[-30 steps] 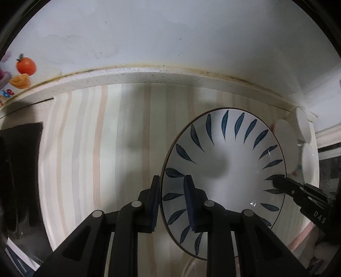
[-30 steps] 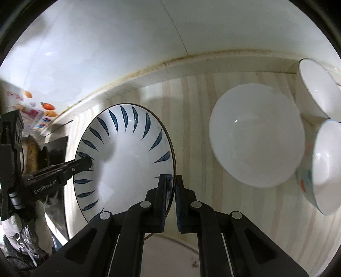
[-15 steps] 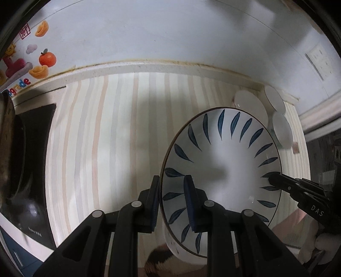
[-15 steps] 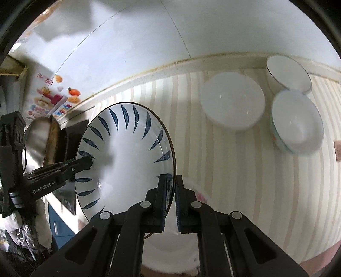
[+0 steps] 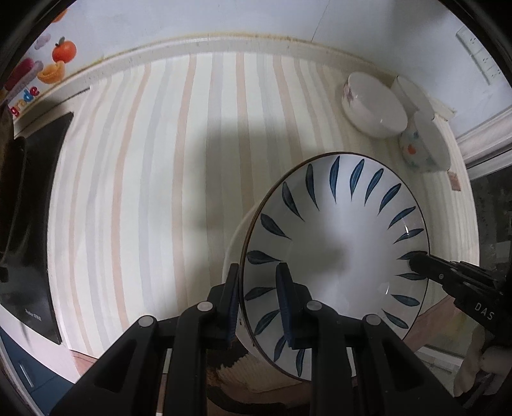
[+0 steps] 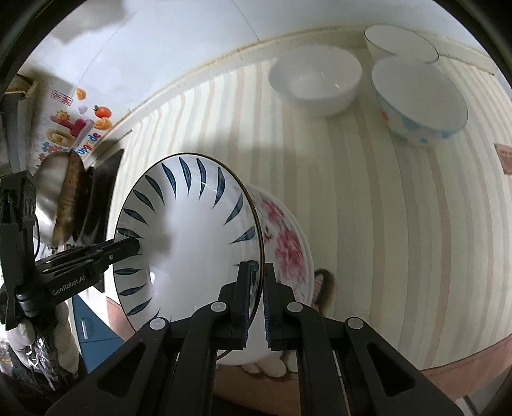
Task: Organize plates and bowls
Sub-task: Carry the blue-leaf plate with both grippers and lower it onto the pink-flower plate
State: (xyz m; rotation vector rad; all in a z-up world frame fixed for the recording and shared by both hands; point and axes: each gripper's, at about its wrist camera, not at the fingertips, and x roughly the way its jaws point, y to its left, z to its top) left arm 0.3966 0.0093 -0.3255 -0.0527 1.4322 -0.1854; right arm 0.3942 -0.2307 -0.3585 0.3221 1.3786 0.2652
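Observation:
A white plate with blue leaf marks (image 5: 339,252) (image 6: 188,243) is held in the air between both grippers. My left gripper (image 5: 257,300) is shut on its left rim; it also shows in the right wrist view (image 6: 136,244). My right gripper (image 6: 256,300) is shut on its right rim; it also shows in the left wrist view (image 5: 416,260). A white plate with pink flowers (image 6: 288,246) lies just beneath it, near the counter's front edge. Three bowls stand at the back right: a plain white one (image 6: 315,83) (image 5: 372,108), a blue-patterned one (image 6: 419,102) (image 5: 422,144), and a white one behind (image 6: 400,40).
The counter is covered with a striped cloth (image 5: 160,179). A black stove top (image 5: 28,224) with a metal pan (image 6: 51,198) is on the left. A wall (image 5: 224,19) runs along the back. A slippered foot (image 6: 321,284) shows past the front edge.
Both grippers have carried the blue-leaf plate back toward the counter's front edge, away from the bowls. The pink-flower plate has come into view beneath it.

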